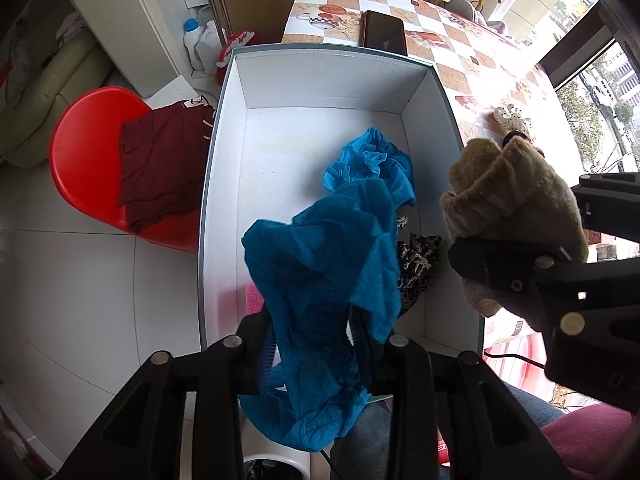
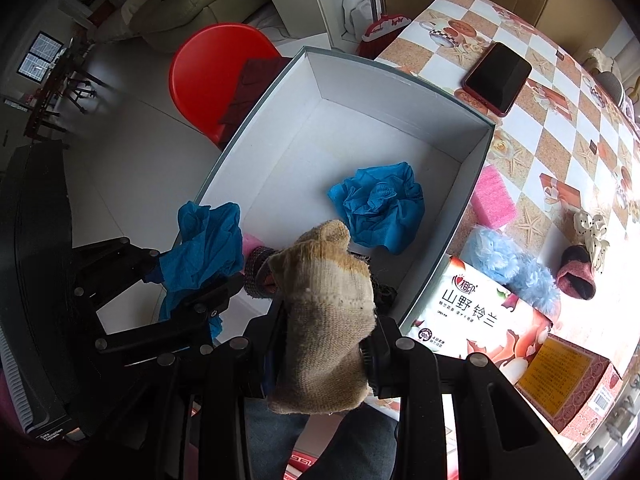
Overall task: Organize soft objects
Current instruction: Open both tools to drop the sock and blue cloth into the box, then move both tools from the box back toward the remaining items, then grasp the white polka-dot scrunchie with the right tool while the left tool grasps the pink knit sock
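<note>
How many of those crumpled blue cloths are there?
2. One blue cloth lies inside the white box; the other blue cloth hangs between the left tool's fingers above it.

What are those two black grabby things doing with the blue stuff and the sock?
A person is tidying soft things into a big white box using two hand-held grippers. The left gripper hangs over the box with a crumpled blue cloth between its fingers, which look loosened. The right gripper is clamped on a tan sock, held above the near end of the box. Another blue cloth already lies inside. A fluffy blue thing and a pink sponge wait on the table.
</note>
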Available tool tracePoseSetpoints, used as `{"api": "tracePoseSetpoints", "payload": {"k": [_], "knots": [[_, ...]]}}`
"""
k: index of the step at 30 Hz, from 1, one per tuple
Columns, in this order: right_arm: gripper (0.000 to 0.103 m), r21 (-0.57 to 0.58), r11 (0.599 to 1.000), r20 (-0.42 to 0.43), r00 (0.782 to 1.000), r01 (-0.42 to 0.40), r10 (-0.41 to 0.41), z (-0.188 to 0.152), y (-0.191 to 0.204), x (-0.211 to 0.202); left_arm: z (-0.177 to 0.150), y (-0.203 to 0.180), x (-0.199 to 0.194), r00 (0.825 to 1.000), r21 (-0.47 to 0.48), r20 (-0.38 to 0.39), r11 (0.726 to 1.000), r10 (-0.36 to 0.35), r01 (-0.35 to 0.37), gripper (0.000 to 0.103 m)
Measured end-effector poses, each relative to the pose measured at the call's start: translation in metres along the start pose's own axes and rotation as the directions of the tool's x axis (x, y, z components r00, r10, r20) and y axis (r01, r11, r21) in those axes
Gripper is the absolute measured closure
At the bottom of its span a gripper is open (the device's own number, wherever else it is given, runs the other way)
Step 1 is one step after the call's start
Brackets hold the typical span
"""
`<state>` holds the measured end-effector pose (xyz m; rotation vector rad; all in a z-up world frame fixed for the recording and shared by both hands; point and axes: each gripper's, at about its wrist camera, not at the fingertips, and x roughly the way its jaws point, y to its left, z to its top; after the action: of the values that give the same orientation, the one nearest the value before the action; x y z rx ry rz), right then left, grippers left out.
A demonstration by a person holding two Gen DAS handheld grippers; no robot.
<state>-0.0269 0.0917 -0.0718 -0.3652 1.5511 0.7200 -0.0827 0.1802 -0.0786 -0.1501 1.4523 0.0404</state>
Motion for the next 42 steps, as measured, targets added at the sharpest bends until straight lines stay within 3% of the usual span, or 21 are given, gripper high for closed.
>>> {"api": "tracePoseSetpoints", "payload": {"k": [2, 3, 4, 9, 11, 12, 17, 21, 26, 31, 36, 42], "knots": [[0.051, 0.009, 1.000, -0.001, 1.000, -0.008, 0.008, 0.000, -0.001, 0.000, 0.000, 0.000, -0.001, 1.000, -0.002, 0.010, 1.000, 0.006, -0.006, 0.036], [0.034, 0.014, 1.000, 0.004, 1.000, -0.008, 0.008, 0.000, -0.003, -0.001, 0.000, 0.000, -0.002, 1.000, -0.003, 0.012, 1.000, 0.006, -0.006, 0.029], [0.024, 0.019, 1.000, 0.014, 1.000, -0.008, 0.007, 0.000, -0.003, -0.002, 0.000, 0.000, -0.002, 1.000, -0.004, 0.009, 1.000, 0.006, -0.006, 0.025], [0.021, 0.055, 0.998, -0.002, 1.000, -0.011, 0.011, 0.002, -0.010, 0.000, 0.000, 0.002, 0.004, 1.000, -0.020, -0.025, 1.000, -0.018, 0.018, 0.012], [0.002, 0.081, 0.996, -0.012, 1.000, -0.020, 0.021, 0.001, -0.014, 0.001, -0.001, 0.005, 0.004, 0.999, -0.041, -0.017, 0.998, -0.041, 0.041, 0.000], [0.000, 0.096, 0.995, -0.008, 0.999, -0.032, 0.033, 0.001, -0.016, 0.000, -0.001, 0.007, 0.003, 0.998, -0.055, -0.009, 0.997, -0.056, 0.055, 0.000], [0.000, 0.155, 0.986, -0.011, 0.998, -0.059, 0.061, -0.002, -0.030, -0.004, 0.004, 0.015, 0.002, 0.993, -0.111, 0.007, 0.987, -0.119, 0.119, 0.000], [0.000, 0.212, 0.975, 0.026, 0.998, -0.068, 0.064, -0.003, -0.055, -0.025, 0.016, 0.010, -0.008, 0.988, -0.104, 0.041, 0.983, -0.150, 0.154, 0.000], [0.000, 0.317, 0.948, 0.086, 0.996, -0.026, -0.002, -0.007, -0.115, -0.073, 0.039, -0.014, -0.021, 0.989, -0.024, 0.068, 0.991, -0.133, 0.135, 0.000], [0.000, 0.423, 0.904, 0.085, 0.990, 0.067, -0.113, -0.018, -0.189, -0.111, 0.065, -0.057, -0.028, 0.987, 0.095, 0.069, 0.986, -0.143, 0.137, 0.000], [0.000, 0.502, 0.857, 0.003, 0.991, 0.113, -0.133, -0.029, -0.259, -0.109, 0.088, -0.119, -0.020, 0.995, 0.257, 0.055, 0.964, -0.081, 0.064, 0.000], [0.000, 0.537, 0.837, -0.097, 0.993, 0.107, -0.065, -0.033, -0.322, -0.070, 0.112, -0.186, 0.023, 0.999, 0.429, 0.000, 0.902, 0.046, -0.042, 0.000]]}}
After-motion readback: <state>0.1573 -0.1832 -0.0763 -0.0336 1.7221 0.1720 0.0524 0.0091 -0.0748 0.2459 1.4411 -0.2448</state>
